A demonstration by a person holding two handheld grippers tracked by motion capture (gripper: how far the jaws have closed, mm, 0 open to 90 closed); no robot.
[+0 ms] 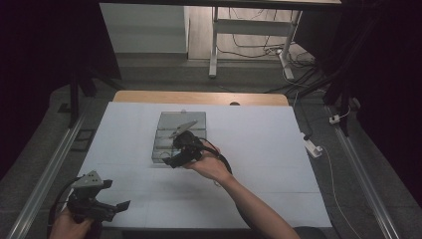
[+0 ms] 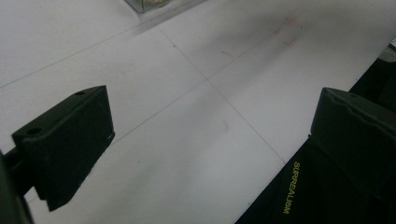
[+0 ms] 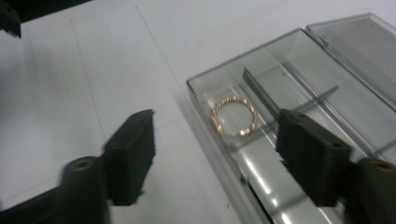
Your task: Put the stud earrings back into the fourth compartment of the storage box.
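A clear plastic box (image 1: pixel 180 125) with several compartments and its lid laid open stands mid-table; its near wall (image 3: pixel 205 100) is in the right gripper view. A gold ring (image 3: pixel 234 115) lies flat in the nearest end compartment. My right gripper (image 3: pixel 217 149) hovers just above and short of that corner, jaws open with nothing between them; from above it (image 1: pixel 171 160) sits at the box's near-left edge. My left gripper (image 1: pixel 119 205) rests low at the table's near-left corner, its jaws (image 2: pixel 205 144) wide open over bare white surface.
The white table cover (image 1: pixel 259 164) spreads wide to the right and front of the box. A wooden strip (image 1: pixel 199 97) edges the far side. Cables and a power strip (image 1: pixel 311 145) lie on the floor at the right. A dark sleeve with yellow lettering (image 2: pixel 289 186) is near the left gripper.
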